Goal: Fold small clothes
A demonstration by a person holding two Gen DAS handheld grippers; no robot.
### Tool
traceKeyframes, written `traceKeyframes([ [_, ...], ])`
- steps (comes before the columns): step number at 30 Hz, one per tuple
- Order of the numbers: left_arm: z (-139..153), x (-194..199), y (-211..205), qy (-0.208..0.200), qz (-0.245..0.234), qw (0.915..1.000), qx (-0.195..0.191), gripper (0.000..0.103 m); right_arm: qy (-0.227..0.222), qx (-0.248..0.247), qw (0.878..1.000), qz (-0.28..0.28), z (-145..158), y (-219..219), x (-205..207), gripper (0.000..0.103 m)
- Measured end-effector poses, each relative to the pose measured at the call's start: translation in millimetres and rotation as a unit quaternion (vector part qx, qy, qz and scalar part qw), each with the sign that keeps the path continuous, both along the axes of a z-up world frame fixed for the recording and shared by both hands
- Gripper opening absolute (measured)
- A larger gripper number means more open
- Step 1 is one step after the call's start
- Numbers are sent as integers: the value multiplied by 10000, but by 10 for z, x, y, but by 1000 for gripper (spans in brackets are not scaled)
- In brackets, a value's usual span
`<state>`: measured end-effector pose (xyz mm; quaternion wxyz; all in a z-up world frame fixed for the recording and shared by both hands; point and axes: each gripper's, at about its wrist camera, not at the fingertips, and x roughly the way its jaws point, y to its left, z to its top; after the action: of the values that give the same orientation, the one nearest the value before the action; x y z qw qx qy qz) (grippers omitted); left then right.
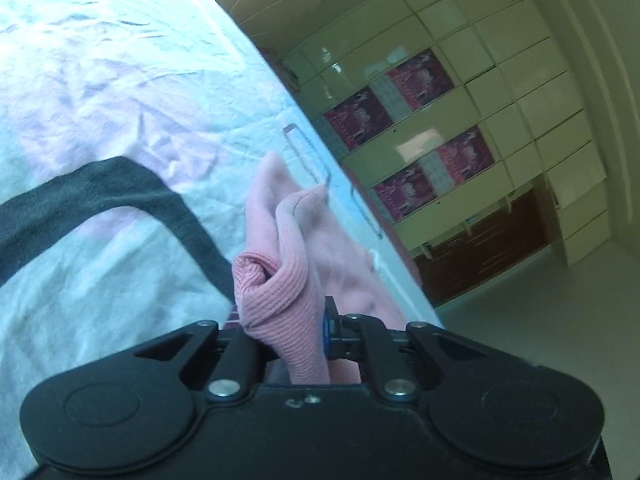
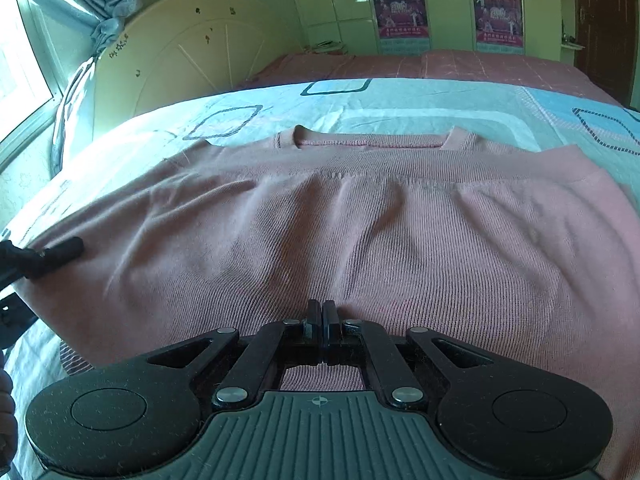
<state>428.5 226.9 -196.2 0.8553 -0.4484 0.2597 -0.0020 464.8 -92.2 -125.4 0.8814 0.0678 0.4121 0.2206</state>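
Right wrist view: right gripper (image 2: 322,320) and left gripper (image 1: 288,320) each clench the pink shirt (image 2: 360,216) on the bedsheet (image 2: 400,108), headboard (image 2: 180,52) behind.

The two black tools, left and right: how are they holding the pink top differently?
The left tool has a thick bunched wad of the pink ribbed knit top stuffed between its fingers, which stand apart around it. The right tool has fingers pressed nearly together, pinching a thin edge. Both are black and grip the same top.

right gripper (image 2: 322,320) seemingly clamped on pink top (image 2: 360,220)
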Motion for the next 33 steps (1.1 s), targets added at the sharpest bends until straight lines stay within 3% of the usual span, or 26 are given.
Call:
traceKeyframes([
  [1,-58,-2,27,123,88,9998,-116,17,1,65,10000,-45,27,-12,3,0],
  [3,-117,-24,59,98,224,9993,-280,18,-119,134,9998,-106,92,-27,0,0],
  [7,-74,11,-3,123,304,9994,-74,22,-39,153,9998,-81,57,-27,60,0],
  [17,14,26,-131,507,520,9964,443,9,-101,96,9996,251,-81,-41,95,0],
  [26,275,9,-269,387,598,9940,828,7,-96,379,9986,365,-124,-134,146,0],
  [31,668,103,-595,89,94,9912,1320,7,-413,-66,9967,692,-105,-35,118,0],
  [33,874,194,-853,-72,-236,9866,1612,7,-258,214,9979,546,-36,-179,144,0],
])
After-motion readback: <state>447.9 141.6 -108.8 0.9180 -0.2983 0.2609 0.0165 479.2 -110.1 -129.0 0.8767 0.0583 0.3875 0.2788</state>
